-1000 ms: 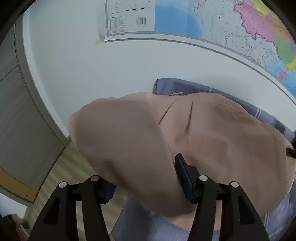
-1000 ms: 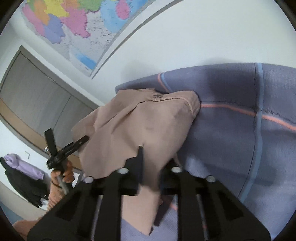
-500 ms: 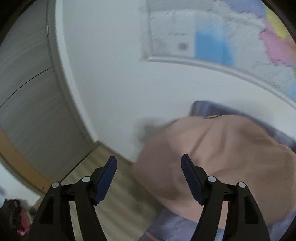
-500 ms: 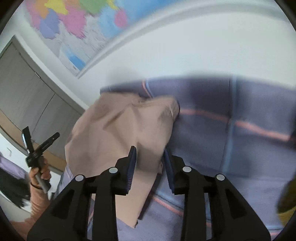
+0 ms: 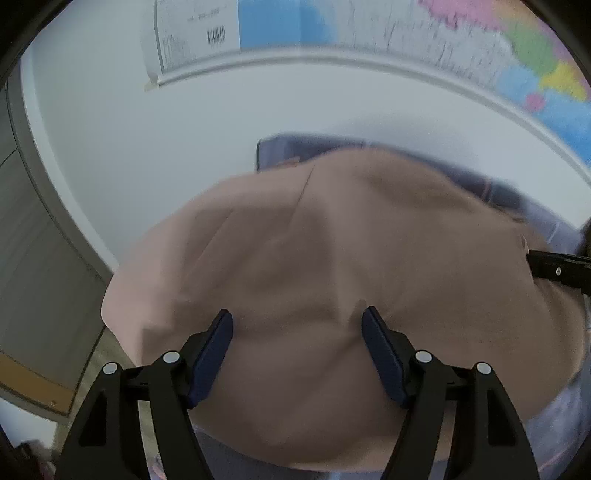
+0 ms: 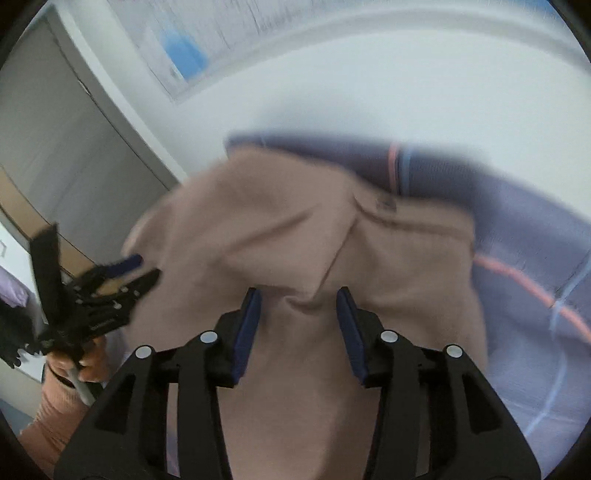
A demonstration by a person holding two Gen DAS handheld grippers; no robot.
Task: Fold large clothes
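I see the tan garment [image 5: 332,266] folded on the blanket [image 6: 517,221]; my left hand-held gripper [image 5: 297,332] is released, my right hand-held gripper [image 6: 299,306] is opening off the cloth; tidying may remain.

Little can be read here. In the left wrist view a wall map [image 5: 369,33] carries a white legend panel [image 5: 195,37] at its lower left corner, with a black barcode [image 5: 216,36] and lines of small print above and beside it, all too blurred to make out. In the right wrist view the same map [image 6: 207,48] is smeared by motion, with no legible lettering.
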